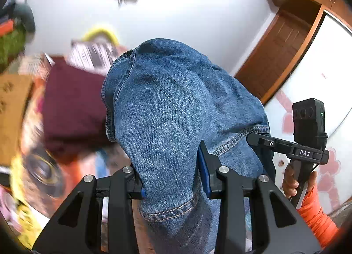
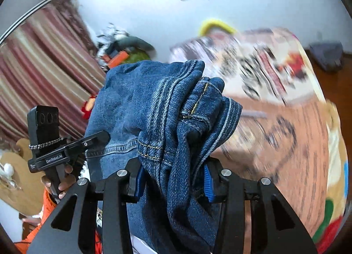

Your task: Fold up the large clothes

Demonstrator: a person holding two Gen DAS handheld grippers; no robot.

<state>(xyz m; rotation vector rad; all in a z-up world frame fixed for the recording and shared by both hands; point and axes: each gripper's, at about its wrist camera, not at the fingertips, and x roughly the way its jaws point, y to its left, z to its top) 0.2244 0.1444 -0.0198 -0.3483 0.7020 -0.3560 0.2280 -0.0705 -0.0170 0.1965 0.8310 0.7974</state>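
Denim jeans [image 1: 167, 108] bunched between each tool's pads, left tool [image 1: 171, 179] and right tool [image 2: 173, 182] both clamped on.

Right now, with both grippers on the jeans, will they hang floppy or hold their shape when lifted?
Likely floppy: the jeans drape in rounded folds over the left gripper. Probably fairly heavy, given the thick bunched seams at the right gripper. The coarse weave should resist slipping.

"DAS" is showing in white on the right gripper [image 1: 255, 138] body. "GenRobot.AI" is showing on the left gripper [image 2: 105, 136] body.
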